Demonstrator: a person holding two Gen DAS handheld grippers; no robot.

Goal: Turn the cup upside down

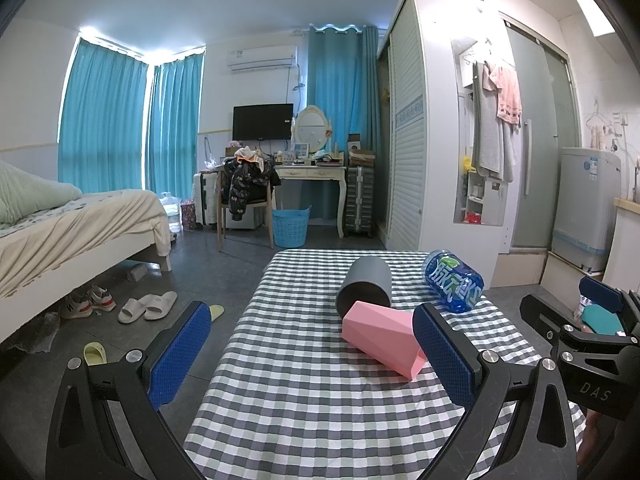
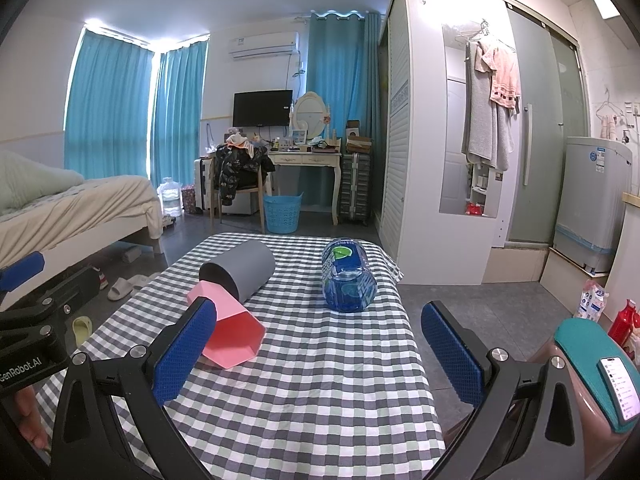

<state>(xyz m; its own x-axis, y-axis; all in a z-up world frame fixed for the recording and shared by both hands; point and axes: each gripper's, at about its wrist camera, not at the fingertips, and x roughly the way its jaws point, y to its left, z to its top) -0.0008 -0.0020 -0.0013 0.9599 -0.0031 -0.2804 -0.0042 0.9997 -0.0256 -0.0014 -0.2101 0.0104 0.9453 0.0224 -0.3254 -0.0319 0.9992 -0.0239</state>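
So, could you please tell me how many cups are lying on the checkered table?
2: the pink cup lies on its side nearest the camera, and the grey cup lies on its side just behind it, apparently touching.

On the bench (image 1: 304, 400) lie two cups, one pink (image 1: 382, 338) and one grey (image 1: 366, 286) (touching each other), plus one blue bottle (image 1: 454, 286) near the grey cup.

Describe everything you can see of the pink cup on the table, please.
The pink cup is faceted, with flat angular sides and a roughly hexagonal mouth, and looks like matte plastic. It lies on its side on the checked tablecloth, mouth open toward the near right in the right wrist view. It seems empty. Its closed end meets the grey cup, which also lies on its side behind it. No gripper touches it.
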